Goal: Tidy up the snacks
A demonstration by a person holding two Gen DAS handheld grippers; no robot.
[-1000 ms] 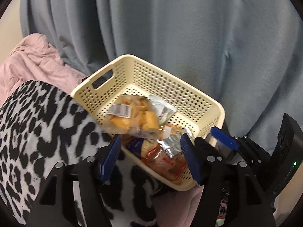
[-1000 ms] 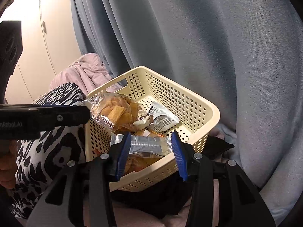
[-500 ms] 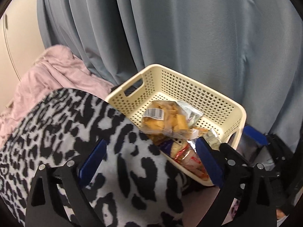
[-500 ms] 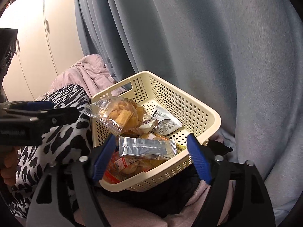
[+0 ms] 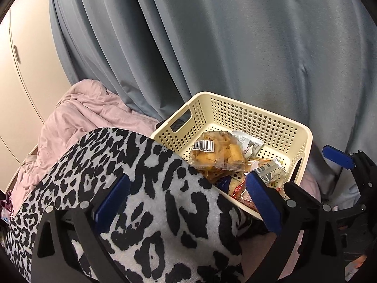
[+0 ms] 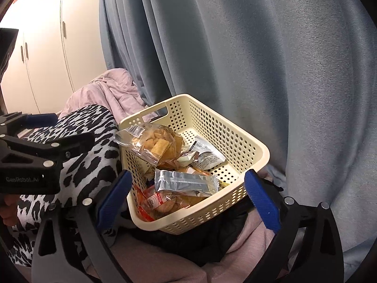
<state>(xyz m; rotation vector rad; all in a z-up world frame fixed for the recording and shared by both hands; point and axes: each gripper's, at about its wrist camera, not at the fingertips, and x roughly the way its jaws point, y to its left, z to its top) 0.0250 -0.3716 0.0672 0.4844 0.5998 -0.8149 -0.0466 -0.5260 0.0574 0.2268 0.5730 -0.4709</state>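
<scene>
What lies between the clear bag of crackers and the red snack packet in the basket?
In the right wrist view, a silver foil packet lies between the clear cracker bag and the red snack packet, inside the cream basket.

Black tongs [image 6: 186,198] — blue pads [image 6: 261,200], silver screws, "GenRobot.AI" lettering.

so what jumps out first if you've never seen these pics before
The cream basket in the middle, full of snack packets, catches the eye first, with a clear bag of golden crackers on top and a silver packet nearer the camera. Left of it lies a bold black-and-white spotted cushion, and a grey-blue curtain fills the background. The right gripper frames the basket, its jaws opening with nothing pressed between them.
</scene>
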